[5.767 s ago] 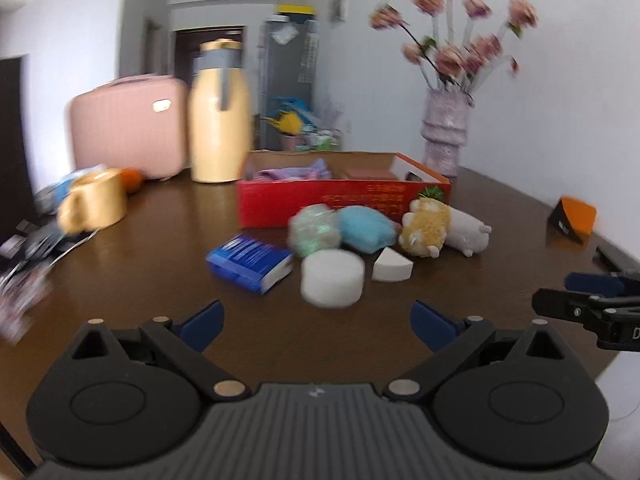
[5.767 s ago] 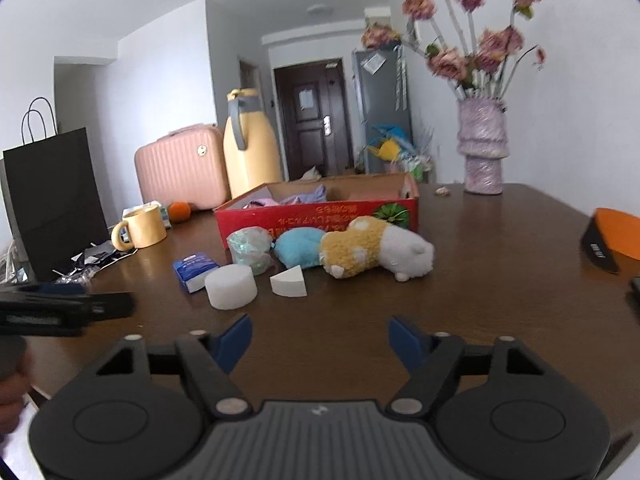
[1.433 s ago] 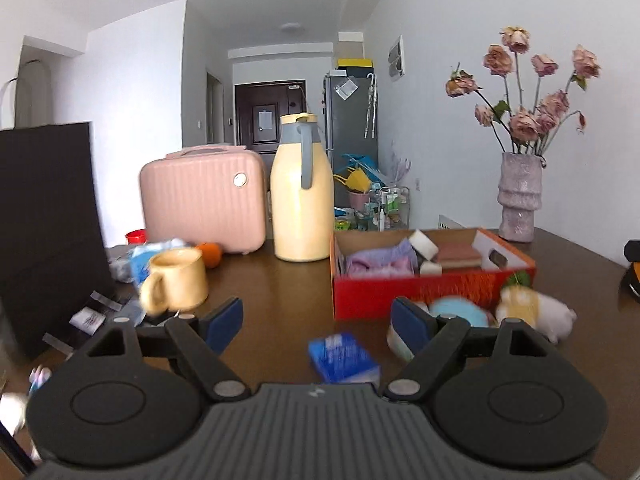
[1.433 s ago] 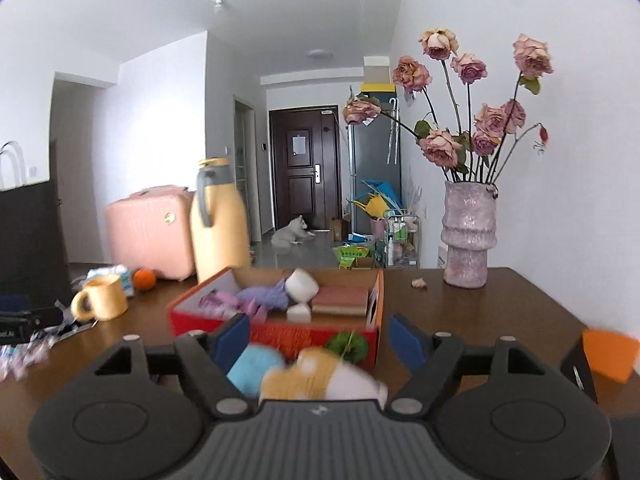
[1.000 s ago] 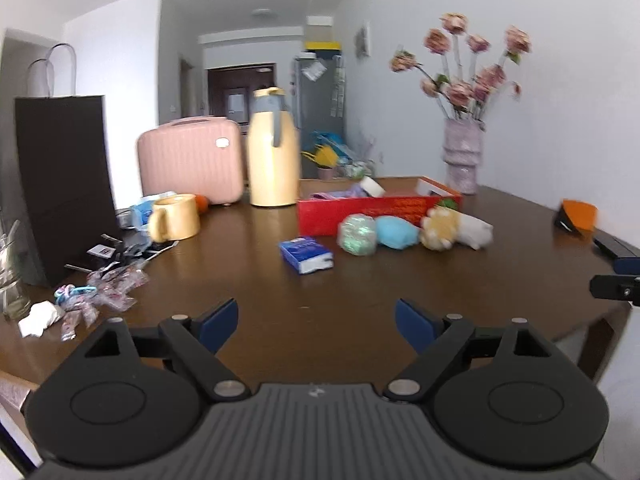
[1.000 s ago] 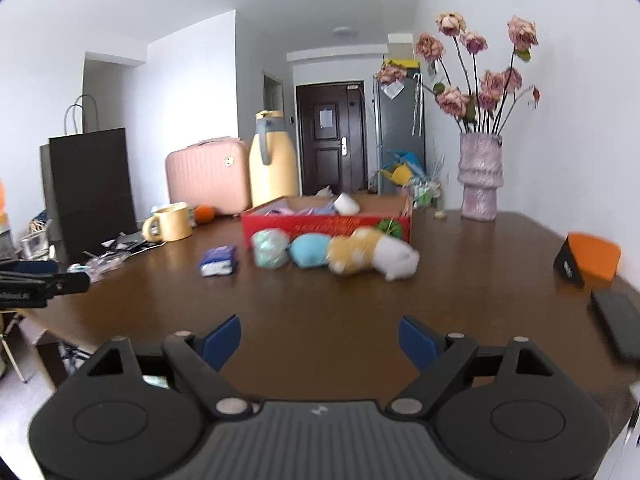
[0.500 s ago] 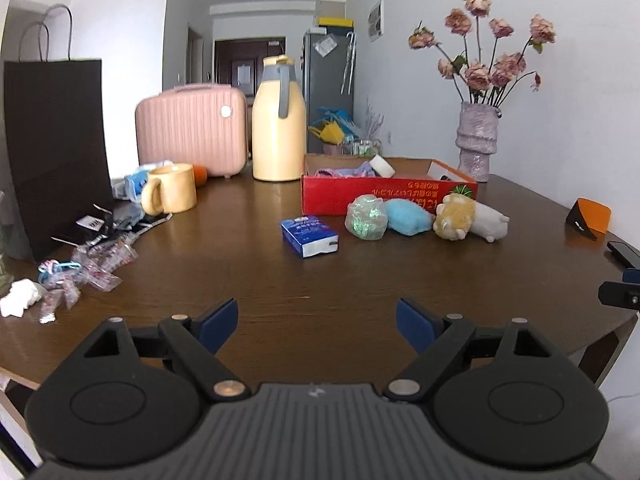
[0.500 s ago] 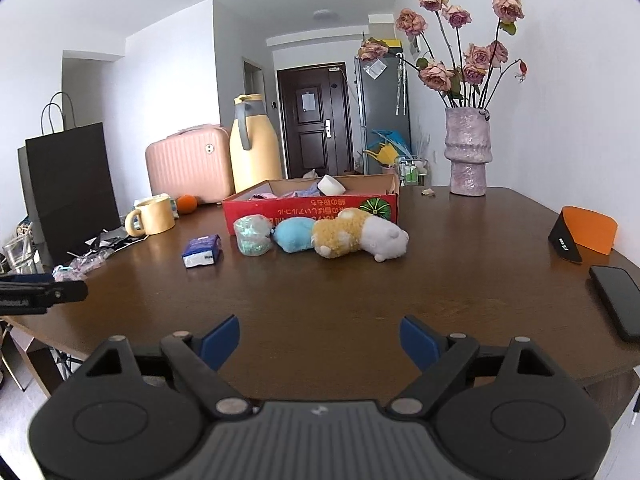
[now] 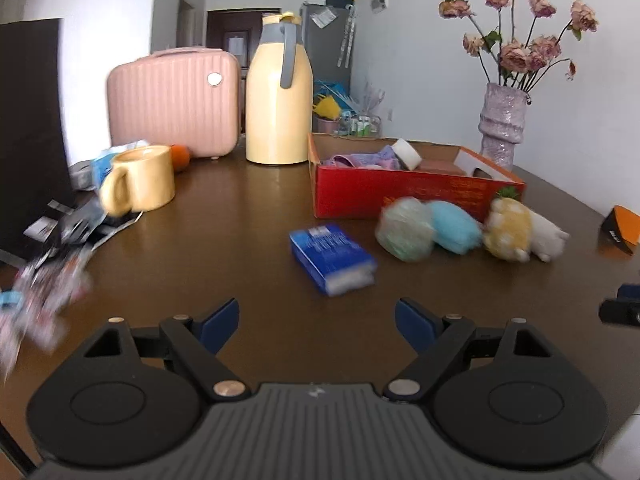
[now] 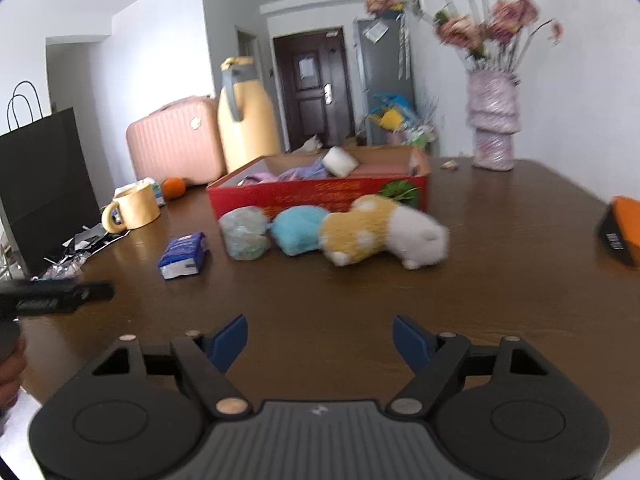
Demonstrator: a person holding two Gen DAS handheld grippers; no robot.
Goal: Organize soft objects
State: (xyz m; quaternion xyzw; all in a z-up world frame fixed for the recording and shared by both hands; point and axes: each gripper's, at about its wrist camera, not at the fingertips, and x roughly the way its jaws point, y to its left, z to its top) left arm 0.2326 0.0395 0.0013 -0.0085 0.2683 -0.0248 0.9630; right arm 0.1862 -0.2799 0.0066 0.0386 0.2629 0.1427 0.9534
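A red cardboard box (image 9: 416, 196) (image 10: 320, 194) stands mid-table with purple cloth and a white round sponge inside. In front of it lie a pale green puff (image 9: 405, 234) (image 10: 244, 232), a blue sponge (image 9: 456, 227) (image 10: 298, 230) and a yellow-and-white plush (image 9: 520, 232) (image 10: 380, 232). A blue tissue pack (image 9: 332, 258) (image 10: 184, 255) lies nearer, to the left. My left gripper (image 9: 317, 324) is open and empty just short of the tissue pack. My right gripper (image 10: 320, 340) is open and empty, short of the plush.
A yellow mug (image 9: 138, 186), an orange, a pink case (image 9: 172, 104) and a yellow thermos (image 9: 279, 92) stand at the back left. A black bag and loose wrappers (image 9: 44, 280) are at the left. A flower vase (image 9: 502, 124) is at the back right, an orange-black object (image 10: 620, 232) at the right.
Both grippers have moved forward toward the objects, which now look larger. Since 5.8 s ago the white round and wedge sponges have left the table; a white sponge lies in the box.
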